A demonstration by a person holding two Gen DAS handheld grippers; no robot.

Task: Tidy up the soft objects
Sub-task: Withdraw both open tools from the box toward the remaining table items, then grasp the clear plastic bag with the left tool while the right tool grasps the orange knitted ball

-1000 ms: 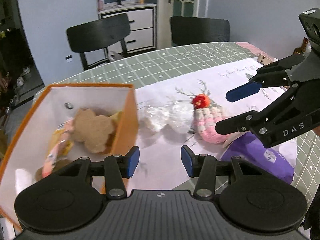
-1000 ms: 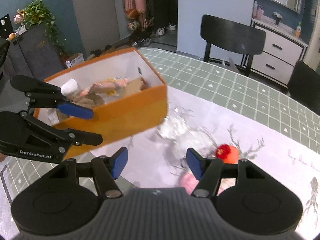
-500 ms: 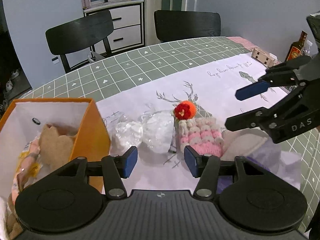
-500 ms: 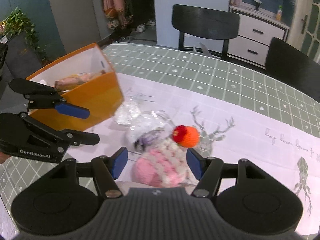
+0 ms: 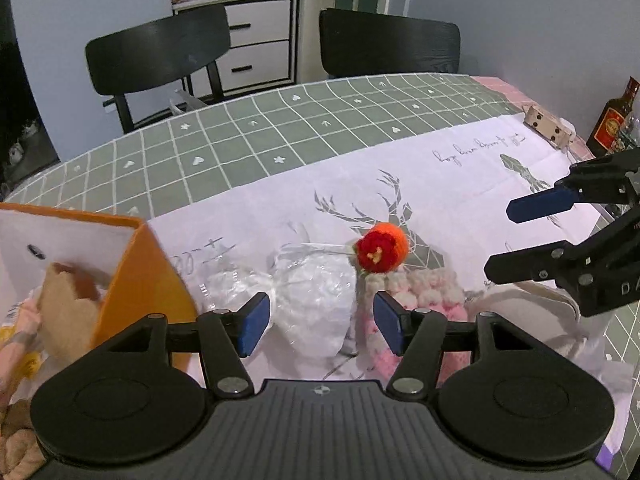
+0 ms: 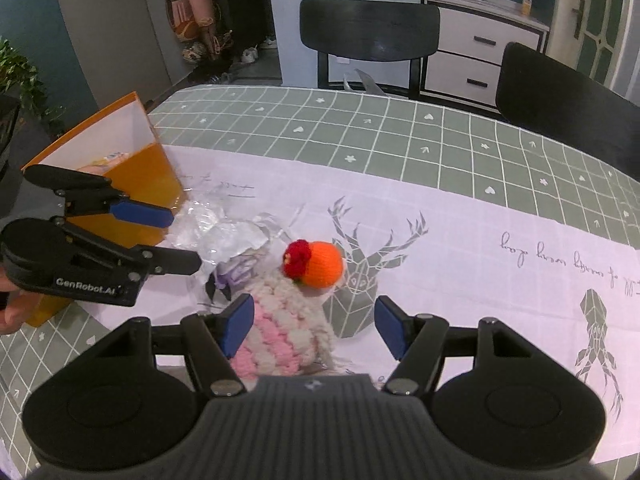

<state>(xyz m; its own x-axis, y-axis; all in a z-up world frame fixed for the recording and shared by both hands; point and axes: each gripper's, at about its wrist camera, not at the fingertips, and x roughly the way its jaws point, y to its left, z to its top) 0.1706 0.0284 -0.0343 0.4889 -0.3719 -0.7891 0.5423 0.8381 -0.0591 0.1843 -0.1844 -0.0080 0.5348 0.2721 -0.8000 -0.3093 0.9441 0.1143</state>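
Both grippers are empty, with their fingers apart. Directly under the right gripper (image 6: 314,330) lies the pink and white knitted toy (image 6: 280,334), with its orange ball (image 6: 320,265) just ahead of the fingertips. To take it well, I would lower this gripper straight down over the woolly body, not the ball, and close gently so that the soft yarn is pressed but does not slip.

The left gripper (image 5: 320,320) hovers above a white plastic bag (image 5: 320,300); the same toy is just to its right, and the orange box (image 5: 136,272) is close on its left, already holding some plush things. The box is probably the place where the toy should go.

All lies on a white cloth with a deer print (image 6: 460,248), over a green checked tablecloth (image 5: 280,132). Farther away stand two black chairs (image 5: 160,48), a white drawer cabinet (image 6: 480,52), and to the far right of the left gripper a dark bottle (image 5: 614,120).
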